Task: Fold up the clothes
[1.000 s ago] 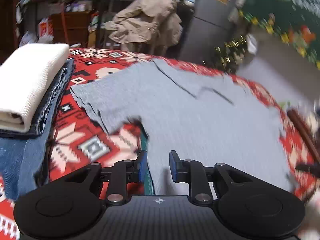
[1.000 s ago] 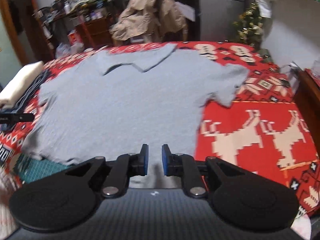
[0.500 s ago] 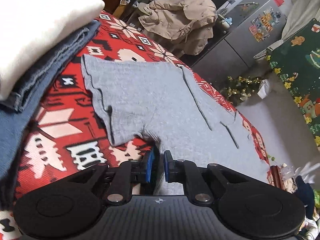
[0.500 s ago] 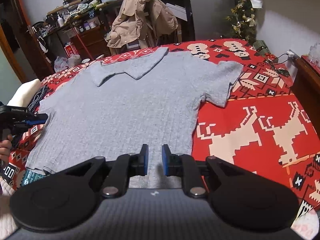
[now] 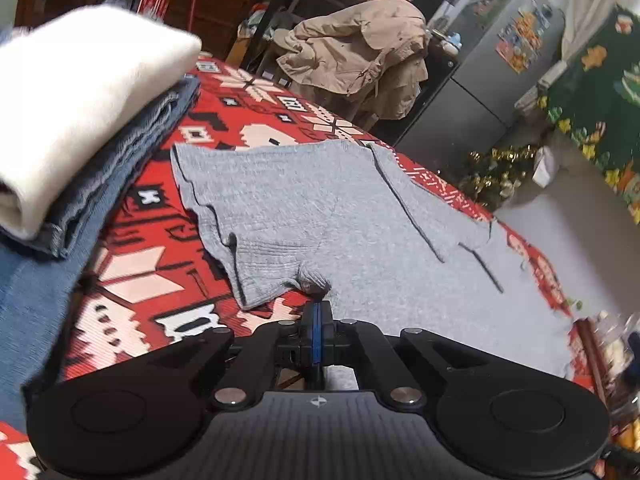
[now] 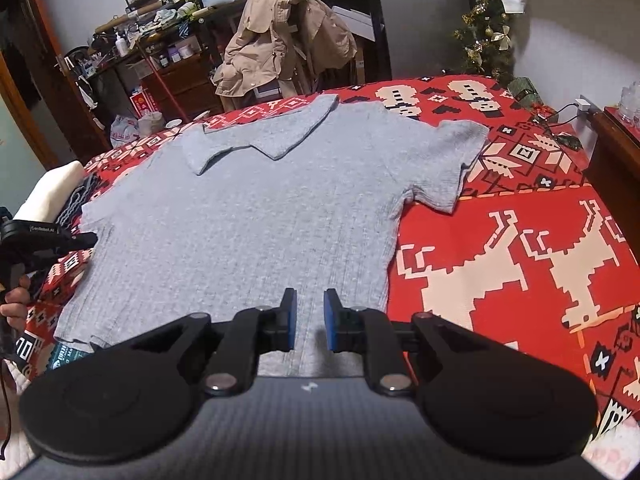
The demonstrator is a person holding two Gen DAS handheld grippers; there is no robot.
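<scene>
Left wrist view: a grey shirt (image 5: pixel 360 232) is spread flat on a red patterned blanket (image 5: pixel 160 280). The left gripper (image 5: pixel 316 312) is seen at the bottom centre, its blue pads brought fully together after closing in the last moment. Its tips sit at the shirt's armpit, where the cloth is bunched into a small pucker; whether cloth is actually pinched between the pads cannot be told. The near sleeve (image 5: pixel 224 216) is laid out to the left of the tips. At the far left, a folded white cloth (image 5: pixel 72 112) is stacked on folded denim (image 5: pixel 132 168). A tan jacket (image 5: pixel 360 52) is draped over furniture beyond the blanket.

Right wrist view: the shirt (image 6: pixel 248 224) is shown whole, collar (image 6: pixel 264 136) away from the camera, both short sleeves spread out. The right gripper (image 6: pixel 308 320) is held over the lower hem area, its pads a little apart with only a narrow gap, and nothing is clamped between them. At the left edge, the left gripper (image 6: pixel 86 240) is seen touching the shirt's side below the sleeve, held by a hand (image 6: pixel 16 304). The white cloth (image 6: pixel 48 192) is visible behind it. Bare blanket (image 6: pixel 520 264) lies to the right of the shirt.
</scene>
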